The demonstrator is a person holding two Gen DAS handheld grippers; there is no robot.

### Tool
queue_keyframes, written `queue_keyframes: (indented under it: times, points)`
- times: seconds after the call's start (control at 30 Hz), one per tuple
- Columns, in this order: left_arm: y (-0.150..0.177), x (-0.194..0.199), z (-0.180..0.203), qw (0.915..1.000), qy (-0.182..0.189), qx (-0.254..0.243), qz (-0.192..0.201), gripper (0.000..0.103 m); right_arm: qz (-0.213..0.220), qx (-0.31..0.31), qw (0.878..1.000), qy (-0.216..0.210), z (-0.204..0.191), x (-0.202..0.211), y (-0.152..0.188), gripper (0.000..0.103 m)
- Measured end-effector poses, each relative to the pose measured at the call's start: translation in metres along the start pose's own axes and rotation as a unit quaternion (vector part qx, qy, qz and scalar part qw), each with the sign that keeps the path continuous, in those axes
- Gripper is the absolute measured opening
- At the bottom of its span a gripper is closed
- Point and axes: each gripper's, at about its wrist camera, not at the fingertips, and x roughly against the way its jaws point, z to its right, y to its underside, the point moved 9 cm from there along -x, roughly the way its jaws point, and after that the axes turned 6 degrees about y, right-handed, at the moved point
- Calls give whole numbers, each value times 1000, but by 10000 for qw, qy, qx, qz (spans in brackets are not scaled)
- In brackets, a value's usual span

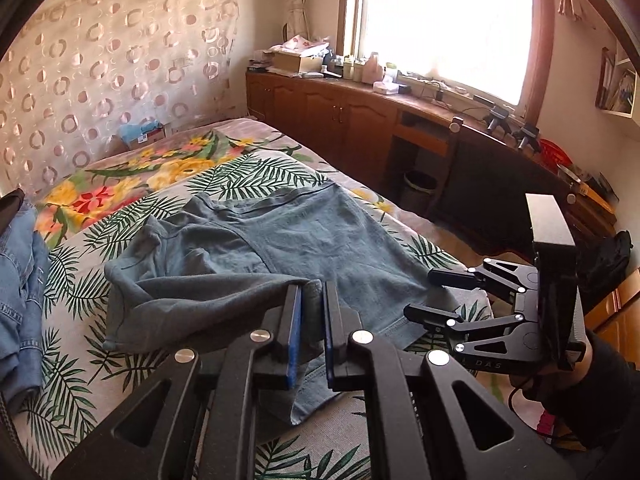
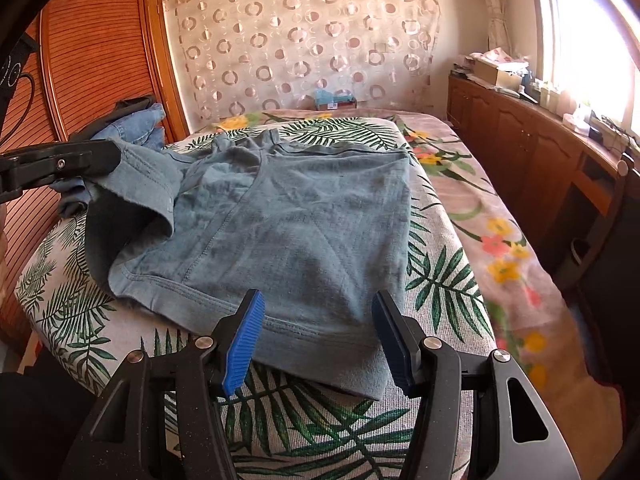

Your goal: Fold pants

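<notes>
Blue-grey pants (image 1: 300,232) lie spread on a leaf-printed cloth (image 1: 80,300) on the bed. My left gripper (image 1: 313,286) is shut on a corner of the pants, lifted and drawn over the rest of the garment; fabric hangs down between its blue pads. From the right wrist view that gripper (image 2: 114,154) comes in at the left with the raised flap of the pants (image 2: 300,220) trailing from it. My right gripper (image 2: 318,298) hovers open at the near hem with nothing pinched; it also shows as a black gripper (image 1: 418,294) at the pants' right edge.
Crumpled denim jeans (image 1: 20,280) (image 2: 136,124) lie at the bed's left side. Wooden cabinets (image 1: 340,108) under the window line the right, with a waste bin (image 1: 418,188) on the floor. A slatted wardrobe (image 2: 92,40) stands at the left. A floral blanket (image 2: 500,240) covers the bed's right side.
</notes>
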Motion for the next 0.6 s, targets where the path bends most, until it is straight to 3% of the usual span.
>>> queue_keyframes:
  times: [0.13, 0.27, 0.37, 0.43, 0.5, 0.6]
  points:
    - [3, 1, -5, 9999, -65, 85, -39, 20, 1, 20, 10000, -28, -2, 0, 1, 58]
    - [7, 10, -14, 9997, -189, 122, 25, 44, 3, 58, 9999, -94, -7, -3, -3, 58]
    - [12, 16, -23, 9993, -325, 141, 93, 47, 12, 95, 9998, -152, -12, -5, -5, 58]
    - [17, 17, -31, 9990, -403, 198, 75, 56, 15, 114, 9997, -193, -15, -7, -6, 58]
    - [25, 17, -41, 9985, -453, 305, 81, 77, 18, 124, 9997, -232, -19, -10, -7, 58]
    - [35, 15, -56, 9976, -520, 462, 46, 79, 43, 161, 9994, -311, -26, -13, -11, 58]
